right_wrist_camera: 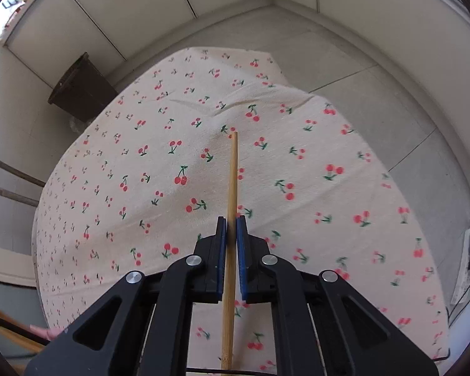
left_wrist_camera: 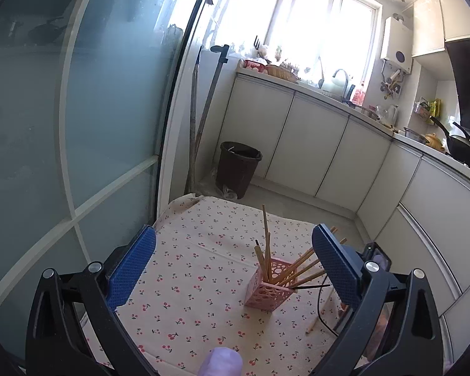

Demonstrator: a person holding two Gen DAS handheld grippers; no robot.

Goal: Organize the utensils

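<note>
One chopstick (right_wrist_camera: pixel 232 181) sits clamped in our right gripper (right_wrist_camera: pixel 231 228) for the holder (left_wrist_camera: pixel 270 282), while our left gripper (left_wrist_camera: pixel 233 263) waits open.

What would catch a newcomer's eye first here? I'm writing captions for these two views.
The right gripper pinching a single bamboo chopstick over the cherry-print tablecloth. In the left wrist view, a pink perforated holder bristling with chopsticks stands between the open left gripper fingers.

Cherry-print tablecloth (left_wrist_camera: pixel 203 238), dark waste bin (left_wrist_camera: pixel 238 169), white cabinets (left_wrist_camera: pixel 316 131), bright window (left_wrist_camera: pixel 322 22), black wok (left_wrist_camera: pixel 463 152)
</note>
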